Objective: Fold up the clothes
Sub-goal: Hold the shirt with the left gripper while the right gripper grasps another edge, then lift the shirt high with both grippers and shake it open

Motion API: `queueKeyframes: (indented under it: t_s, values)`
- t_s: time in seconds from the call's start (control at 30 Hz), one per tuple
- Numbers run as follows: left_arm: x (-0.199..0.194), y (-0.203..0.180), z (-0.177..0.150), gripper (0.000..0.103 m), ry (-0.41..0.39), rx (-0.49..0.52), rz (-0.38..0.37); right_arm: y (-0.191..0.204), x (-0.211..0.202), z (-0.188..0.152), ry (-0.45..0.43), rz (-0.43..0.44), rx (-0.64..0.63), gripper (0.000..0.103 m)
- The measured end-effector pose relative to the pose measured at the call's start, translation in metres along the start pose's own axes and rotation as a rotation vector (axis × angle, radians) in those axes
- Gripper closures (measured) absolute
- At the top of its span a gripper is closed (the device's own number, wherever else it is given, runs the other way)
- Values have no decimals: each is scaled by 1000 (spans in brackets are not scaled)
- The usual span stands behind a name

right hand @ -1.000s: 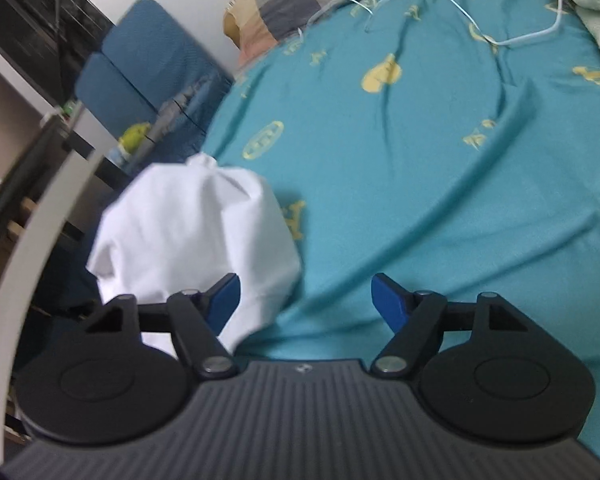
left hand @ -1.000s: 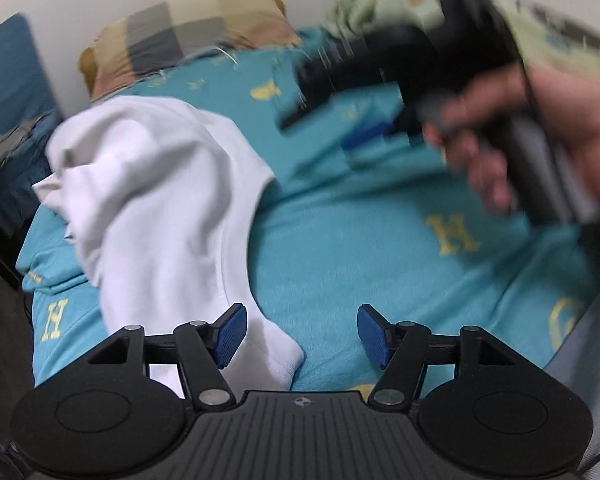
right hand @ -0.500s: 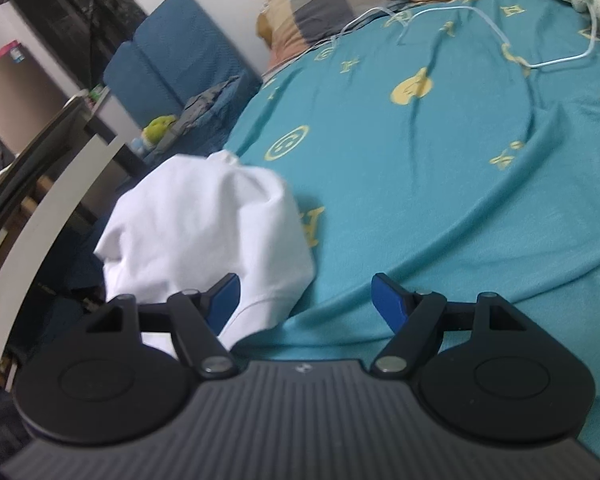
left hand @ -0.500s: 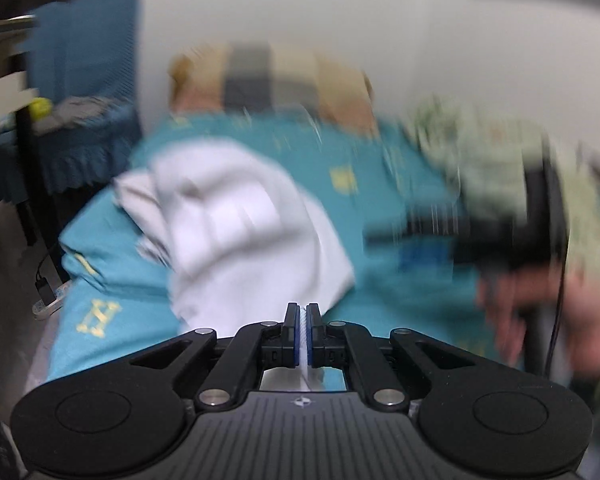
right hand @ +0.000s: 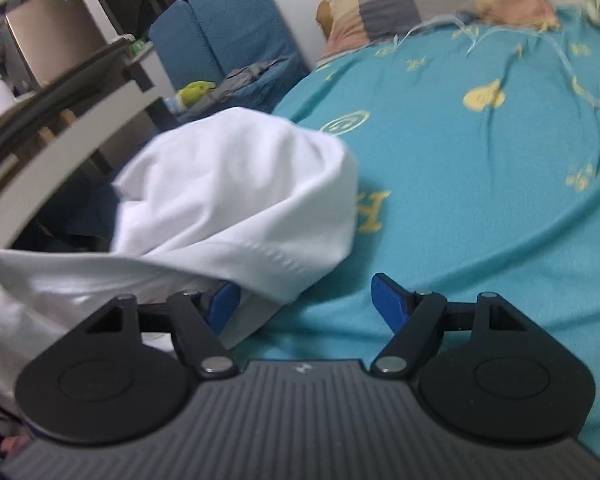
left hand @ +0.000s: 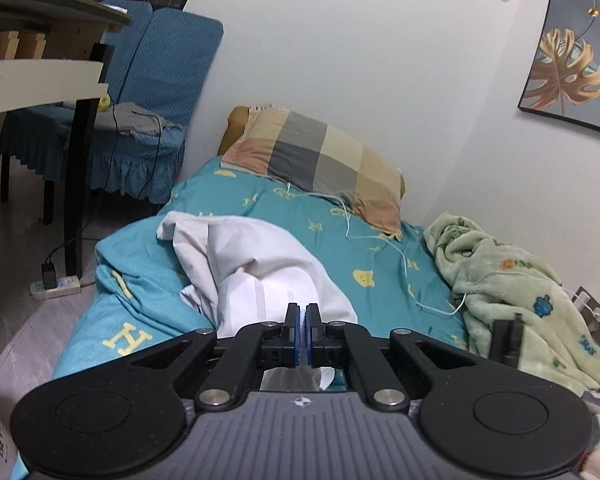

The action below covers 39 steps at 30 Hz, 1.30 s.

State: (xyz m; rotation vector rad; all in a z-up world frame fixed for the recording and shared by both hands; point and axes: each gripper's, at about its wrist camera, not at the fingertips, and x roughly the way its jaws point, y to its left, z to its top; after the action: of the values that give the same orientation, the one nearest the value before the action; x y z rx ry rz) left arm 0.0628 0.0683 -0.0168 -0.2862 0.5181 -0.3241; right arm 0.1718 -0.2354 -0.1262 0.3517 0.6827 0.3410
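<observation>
A crumpled white garment (left hand: 260, 272) lies on the left side of a teal bed sheet (left hand: 364, 256). My left gripper (left hand: 303, 320) is shut on its near edge, and white cloth shows below the closed blue pads. In the right wrist view the same garment (right hand: 240, 184) is pulled taut toward the left edge of the picture. My right gripper (right hand: 304, 300) stands open just in front of it. The garment's hem drapes over the left fingertip (right hand: 222, 306), and only sheet (right hand: 480, 200) lies under the right one.
A checked pillow (left hand: 320, 160) lies at the head of the bed, with a white cable (left hand: 380, 236) trailing from it. A green blanket (left hand: 520, 300) is bunched at the right. Left of the bed stand a blue chair (left hand: 152, 80), a desk (left hand: 40, 76) and a power strip (left hand: 56, 286) on the floor.
My left gripper has shut on the garment's edge, risen and rolled, lifting the cloth. The right gripper has slid closer to the garment and stayed open; it has left the left wrist view.
</observation>
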Motion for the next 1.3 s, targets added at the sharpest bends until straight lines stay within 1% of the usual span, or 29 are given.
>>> queueKeyframes:
  t_s: [0.03, 0.07, 0.1, 0.13, 0.17, 0.2, 0.27, 0.37, 0.47, 0.5, 0.63, 0.67, 0.73, 0.8, 0.9, 1.0, 1.1, 1.2, 1.3]
  values:
    - [2, 1, -1, 100, 6, -2, 3, -3, 4, 0, -9, -12, 1, 32]
    - [5, 2, -3, 100, 12, -5, 6, -6, 6, 1, -20, -22, 7, 43]
    - [7, 3, -4, 100, 18, -7, 9, -10, 7, 3, -32, -22, 23, 51]
    - [10, 5, -5, 100, 27, -12, 11, -11, 7, 5, -47, -13, 38, 71]
    - [12, 5, -7, 100, 39, -15, 13, -11, 4, 8, -67, 0, 45, 86]
    - [15, 6, -9, 100, 51, -13, 15, -12, 1, 11, -88, 14, 53, 88]
    - [19, 5, -12, 100, 76, -6, 17, -9, -9, 19, -141, 40, 55, 94]
    - [24, 3, -17, 99, 112, 5, 13, -6, -29, 31, -221, 98, 81, 95]
    - [29, -1, -23, 99, 154, 17, 2, 2, -48, 43, -277, 145, 75, 95]
    - [30, -2, -25, 96, 169, 25, 1, 5, -52, 45, -287, 157, 69, 95]
    - [33, -12, -33, 74, 199, 46, -10, 18, -69, 51, -315, 186, 41, 96]
    - [33, -14, -34, 69, 197, 48, -24, 22, -72, 51, -320, 185, 28, 96]
    - [32, -21, -36, 51, 181, 63, -43, 28, -78, 53, -330, 194, 15, 96]
    - [32, -32, -38, 43, 154, 105, -34, 33, -84, 53, -340, 210, 11, 96]
    - [41, -44, -43, 41, 157, 161, -32, 43, -90, 53, -348, 219, -13, 96]
    - [51, -52, -52, 38, 170, 163, -28, 50, -93, 53, -352, 237, -23, 96]
    - [61, -58, -60, 36, 157, 160, 18, 56, -96, 54, -355, 239, -35, 96]
    - [72, -58, -62, 34, 135, 105, 71, 60, -97, 54, -352, 231, -61, 96]
    - [82, -55, -62, 34, 128, 42, 106, 65, -99, 53, -353, 244, -70, 96]
